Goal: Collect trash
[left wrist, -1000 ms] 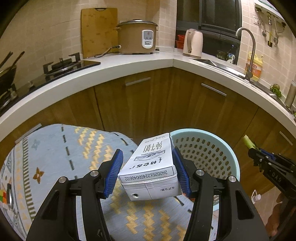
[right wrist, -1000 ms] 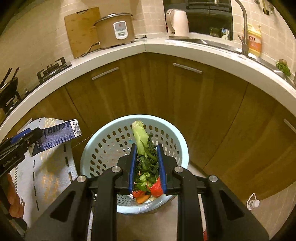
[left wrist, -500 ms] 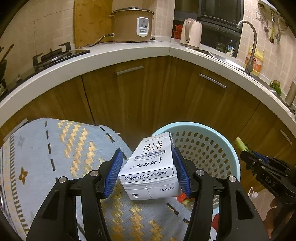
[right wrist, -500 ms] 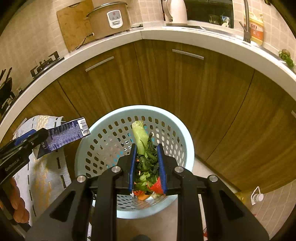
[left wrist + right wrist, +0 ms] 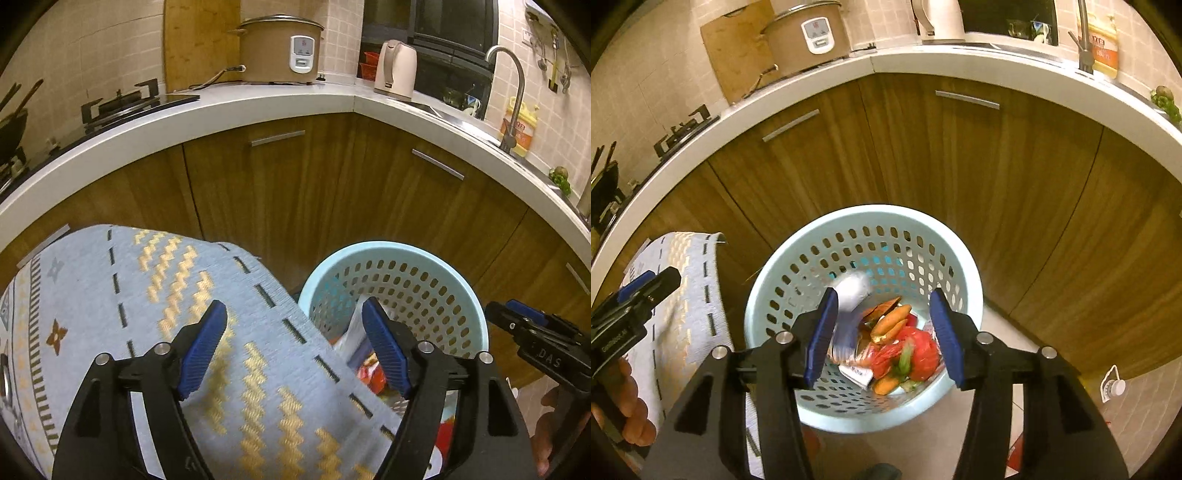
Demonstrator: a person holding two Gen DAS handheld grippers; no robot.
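Left claw: jaws wide apart, nothing between them, just been opening. Poised over the near edge of the basket, above the spot where the patterned cloth on its left meets the rim. Right claw: jaws likewise apart and empty, also just been opening, hanging straight over the basket's mouth.

Below the right claw, inside the basket: a white carton, blurred as if dropping, lying against the left inner wall. Beside it, toward the basket's middle, a heap of scraps: red bits, orange pieces, a streak of green. Seen past the left claw too, a pale carton side and red wrapping low in the basket.

Behind the basket: brown cupboard doors and the pale worktop above them, with a rice cooker and a kettle standing on it.

Progress, judging by this: both loads released into the basket, so this round looks done. No further litter visible around the basket on the cloth or on the bit of floor shown; whether more waits elsewhere cannot be told. Next likely step: pulling both claws back from the basket.
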